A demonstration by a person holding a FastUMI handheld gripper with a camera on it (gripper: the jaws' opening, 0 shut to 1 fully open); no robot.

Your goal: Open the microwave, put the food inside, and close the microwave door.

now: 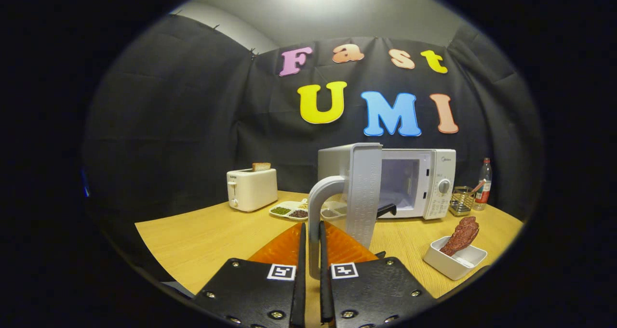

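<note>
A white microwave (424, 183) stands at the back of the wooden table (202, 241). Its door (364, 193) is swung open toward me, seen nearly edge-on, and the lit cavity (400, 181) shows behind it. My gripper (312, 236) is shut on the door's curved grey handle (315, 207), with both fingers pressed against the handle's lower end. A brown piece of meat (462, 235) leans in a white rectangular dish (455, 261) on the table to the right of my fingers.
A white toaster (251, 188) with a slice of bread stands back left. A divided white tray (291, 210) with beans lies between the toaster and the door. A wire basket (462, 202) and a bottle (483, 183) stand right of the microwave.
</note>
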